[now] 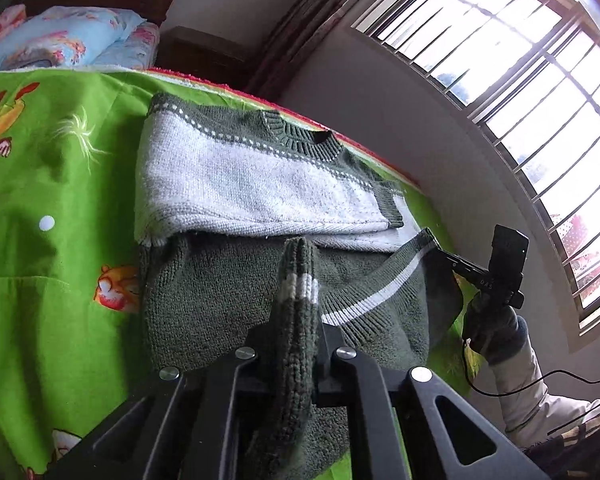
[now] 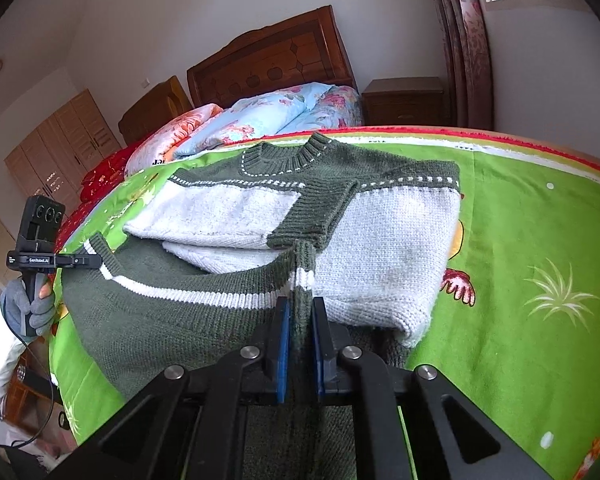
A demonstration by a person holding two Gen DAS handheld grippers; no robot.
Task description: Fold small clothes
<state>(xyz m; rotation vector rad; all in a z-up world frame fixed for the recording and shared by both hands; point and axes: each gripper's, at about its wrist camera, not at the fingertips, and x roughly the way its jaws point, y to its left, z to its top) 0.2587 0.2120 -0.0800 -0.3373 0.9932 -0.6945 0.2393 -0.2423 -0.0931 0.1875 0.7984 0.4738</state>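
A small knit sweater [image 1: 236, 184], dark green with a wide white chest band, lies on the green bed sheet [image 1: 52, 200], sleeves folded in over its front. Its green hem with a white stripe [image 1: 372, 300] is lifted off the bed. My left gripper [image 1: 296, 320] is shut on one corner of the hem. My right gripper [image 2: 300, 312] is shut on the other corner. Each gripper shows in the other's view, the right one [image 1: 444, 254] and the left one [image 2: 96, 260], pinching the hem edge. The sweater [image 2: 380, 232] collar points toward the headboard.
Floral pillows and a quilt [image 2: 260, 120] lie at the bed's head by a wooden headboard [image 2: 268, 60]. A nightstand [image 2: 404, 100] and curtain stand beyond. A wall with a barred window [image 1: 520, 80] runs close along the bed's edge. A cable [image 1: 540, 380] trails from the right hand.
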